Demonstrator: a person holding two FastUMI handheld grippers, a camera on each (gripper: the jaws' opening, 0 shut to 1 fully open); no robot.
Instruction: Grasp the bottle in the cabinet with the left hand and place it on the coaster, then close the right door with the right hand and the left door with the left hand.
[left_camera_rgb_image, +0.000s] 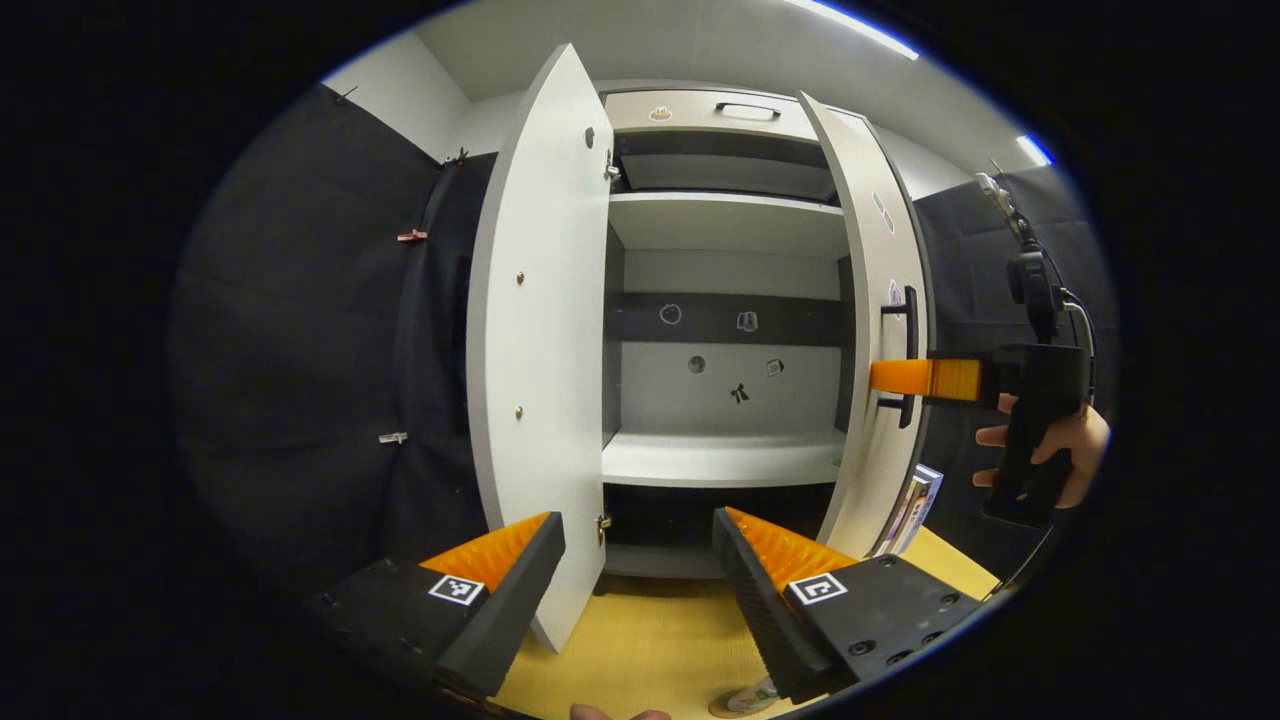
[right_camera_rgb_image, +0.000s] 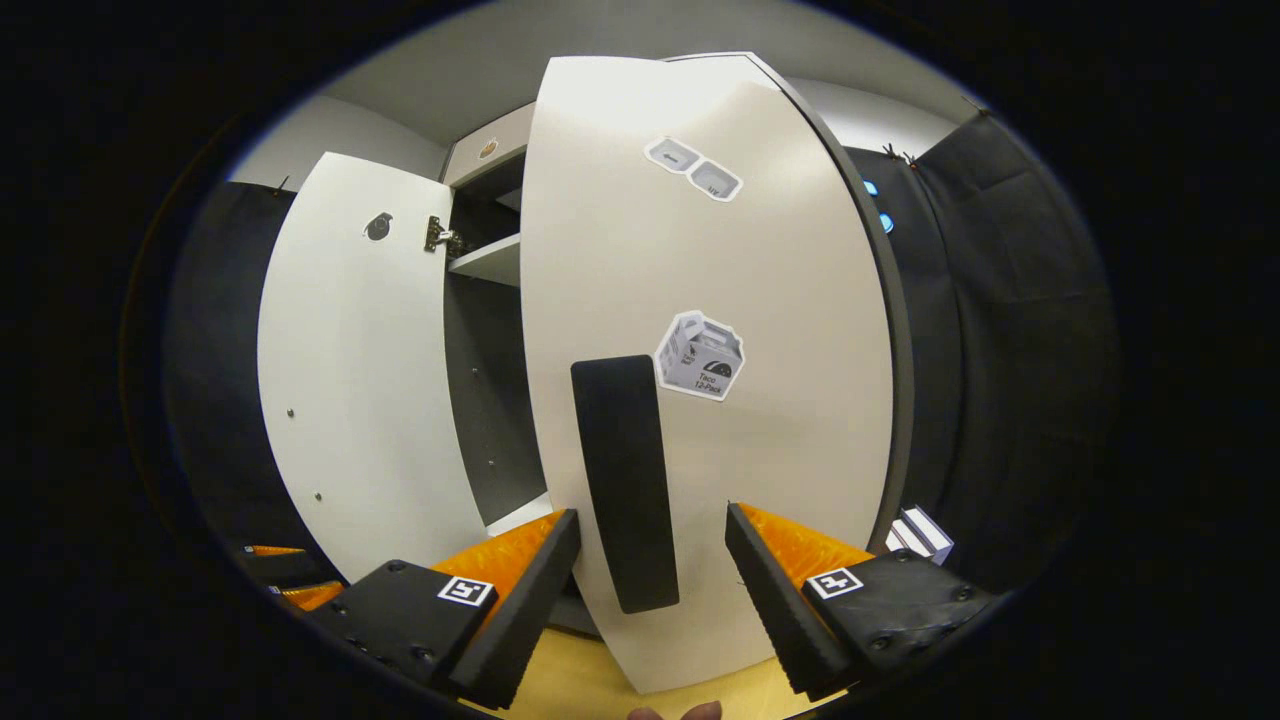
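The right gripper (right_camera_rgb_image: 650, 560) is spread wide with the right door's (right_camera_rgb_image: 760, 420) upright handle (right_camera_rgb_image: 625, 480) standing between its jaws, long axis vertical, neither finger pressing on it. Closing this door looks like the step in hand; a push straight ahead should swing it shut. The left gripper (left_camera_rgb_image: 635, 560) is also spread and holds nothing, with the left door (left_camera_rgb_image: 535, 340) just ahead of its left jaw. The cabinet (left_camera_rgb_image: 725, 455) shelves ahead look bare; I cannot tell where the bottle sits.

A sticker (right_camera_rgb_image: 699, 356) on the right door (right_camera_rgb_image: 700, 450) reads "Taco 12-Pack".
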